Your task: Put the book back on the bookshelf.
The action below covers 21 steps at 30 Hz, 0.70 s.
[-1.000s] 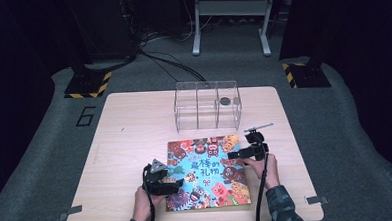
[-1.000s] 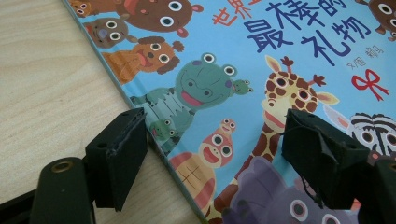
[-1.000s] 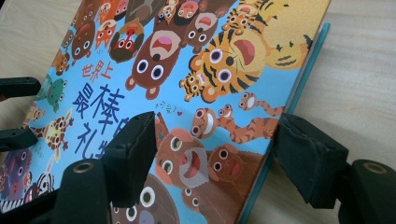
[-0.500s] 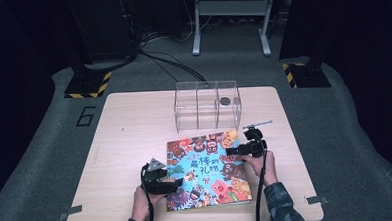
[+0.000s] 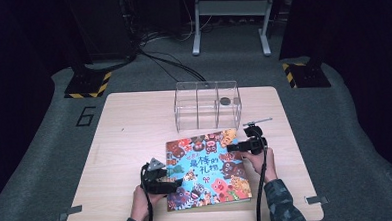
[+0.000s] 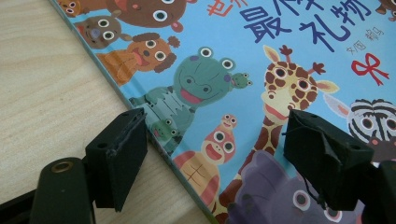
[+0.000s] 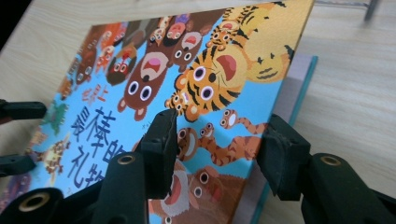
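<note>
A picture book [image 5: 207,169] lies on the table [image 5: 125,143], just in front of the clear box [image 5: 207,105]. Your left gripper [image 5: 174,183] sits at the book's left edge, jaws apart astride that edge. Your right gripper [image 5: 231,148] is at the book's right edge, where the cover lifts off the pages; its jaws have just been closing around the cover edge, not yet pressing.

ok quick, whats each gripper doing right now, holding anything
left gripper: open, straddling the picture book's left edge, not gripping.
right gripper: jaws have just been closing around the lifted front cover's edge; grip not yet sure.
</note>
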Each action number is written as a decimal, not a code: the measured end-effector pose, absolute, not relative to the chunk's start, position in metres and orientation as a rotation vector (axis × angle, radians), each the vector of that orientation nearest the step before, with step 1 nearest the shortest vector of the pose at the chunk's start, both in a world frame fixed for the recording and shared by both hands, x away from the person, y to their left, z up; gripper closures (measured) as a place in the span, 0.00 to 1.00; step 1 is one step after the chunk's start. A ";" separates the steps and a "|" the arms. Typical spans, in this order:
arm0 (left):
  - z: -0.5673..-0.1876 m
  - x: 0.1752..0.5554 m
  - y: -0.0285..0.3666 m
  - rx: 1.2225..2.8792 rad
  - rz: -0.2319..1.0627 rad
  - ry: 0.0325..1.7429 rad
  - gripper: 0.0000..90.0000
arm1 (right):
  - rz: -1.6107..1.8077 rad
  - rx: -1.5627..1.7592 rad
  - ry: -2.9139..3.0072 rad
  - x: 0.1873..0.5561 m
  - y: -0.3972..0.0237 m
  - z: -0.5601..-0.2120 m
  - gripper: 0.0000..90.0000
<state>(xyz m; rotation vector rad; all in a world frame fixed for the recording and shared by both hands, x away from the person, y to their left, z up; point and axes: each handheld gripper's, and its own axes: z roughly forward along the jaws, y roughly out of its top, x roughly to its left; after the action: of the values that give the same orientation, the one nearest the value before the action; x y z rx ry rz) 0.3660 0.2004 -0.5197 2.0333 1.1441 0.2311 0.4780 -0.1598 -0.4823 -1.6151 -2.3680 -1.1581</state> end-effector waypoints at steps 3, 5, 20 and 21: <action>-0.520 0.366 0.198 2.012 0.229 1.163 0.21 | -1.137 -1.642 -2.387 0.475 -0.161 -0.483 0.59; -0.521 0.366 0.198 2.000 0.228 1.167 0.20 | -1.148 -1.648 -2.359 0.473 -0.165 -0.484 0.63; -0.520 0.369 0.201 2.001 0.216 1.167 0.19 | -1.211 -1.563 -2.225 0.474 -0.169 -0.486 0.61; -0.519 0.369 0.203 2.015 0.193 1.159 0.19 | -1.219 -1.551 -2.214 0.475 -0.169 -0.486 0.61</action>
<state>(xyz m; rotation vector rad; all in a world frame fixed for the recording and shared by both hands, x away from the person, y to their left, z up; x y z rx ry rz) 0.3693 0.2030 -0.5193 2.0148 1.1586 0.1928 0.4750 -0.1687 -0.4860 -1.5505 -2.2140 -1.2189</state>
